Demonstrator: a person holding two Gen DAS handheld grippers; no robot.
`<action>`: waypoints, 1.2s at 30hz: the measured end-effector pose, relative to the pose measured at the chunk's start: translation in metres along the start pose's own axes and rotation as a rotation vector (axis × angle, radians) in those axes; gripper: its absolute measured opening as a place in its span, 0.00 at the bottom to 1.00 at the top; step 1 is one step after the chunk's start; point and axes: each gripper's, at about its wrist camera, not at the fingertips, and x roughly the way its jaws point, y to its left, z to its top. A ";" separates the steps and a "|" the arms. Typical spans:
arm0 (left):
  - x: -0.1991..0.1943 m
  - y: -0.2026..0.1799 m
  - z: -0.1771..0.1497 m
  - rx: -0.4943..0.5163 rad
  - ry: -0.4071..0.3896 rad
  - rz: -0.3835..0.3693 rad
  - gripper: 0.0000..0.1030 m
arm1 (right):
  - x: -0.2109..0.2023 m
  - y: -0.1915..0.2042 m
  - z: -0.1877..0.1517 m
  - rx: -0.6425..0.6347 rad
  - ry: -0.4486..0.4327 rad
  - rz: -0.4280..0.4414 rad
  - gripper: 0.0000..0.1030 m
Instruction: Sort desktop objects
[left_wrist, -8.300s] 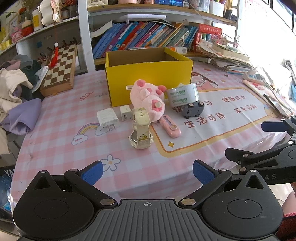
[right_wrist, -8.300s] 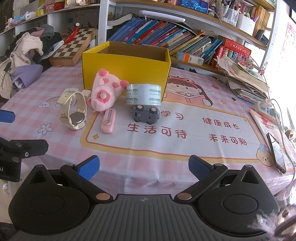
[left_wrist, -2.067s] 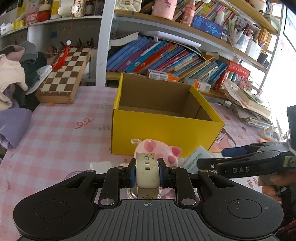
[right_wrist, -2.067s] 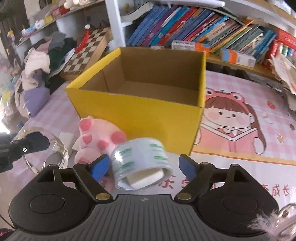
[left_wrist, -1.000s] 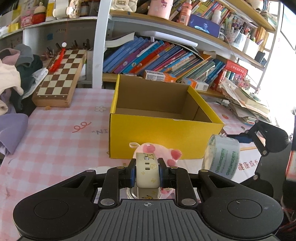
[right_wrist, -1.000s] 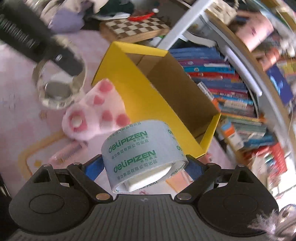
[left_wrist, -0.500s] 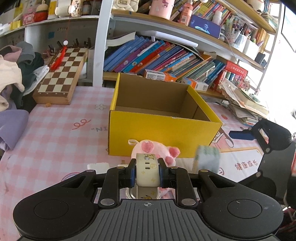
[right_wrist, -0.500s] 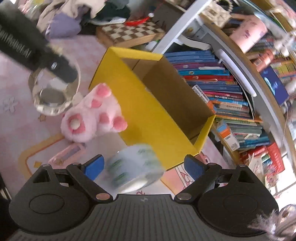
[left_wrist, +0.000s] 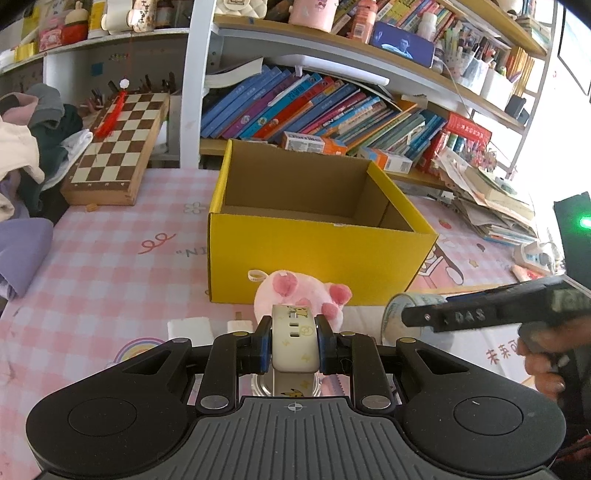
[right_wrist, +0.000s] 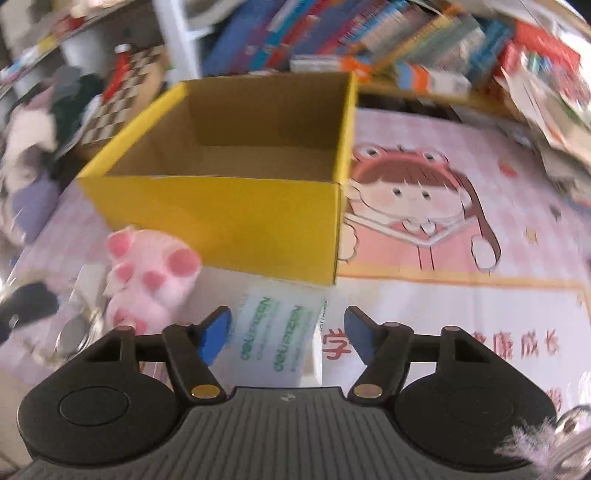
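We see green "deli" letters on the clear tape roll (right_wrist: 280, 332). It lies on the pink tablecloth (right_wrist: 443, 295), just in front of the yellow box (right_wrist: 229, 221). Our right gripper (right_wrist: 286, 334) has "DAS" on its side; its jaws have just been closing, apart around the roll, not pressing. Our left gripper (left_wrist: 293, 341) squeezes the cream watch strap (left_wrist: 294, 338).

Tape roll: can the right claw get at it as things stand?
Probably yes. The tape roll lies on the tablecloth between the right claw's open fingers, which have just been narrowing, with nothing over it. The picture is blurred, so contact is unclear.
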 end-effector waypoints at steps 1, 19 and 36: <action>-0.001 0.000 0.000 0.000 0.000 0.004 0.21 | 0.002 0.000 0.000 0.008 0.000 -0.009 0.63; 0.002 -0.002 0.001 0.009 0.000 -0.011 0.21 | -0.015 -0.054 -0.009 0.300 -0.047 0.111 0.39; -0.004 -0.007 0.006 0.033 -0.042 -0.005 0.16 | -0.017 -0.073 -0.003 0.547 -0.041 0.370 0.39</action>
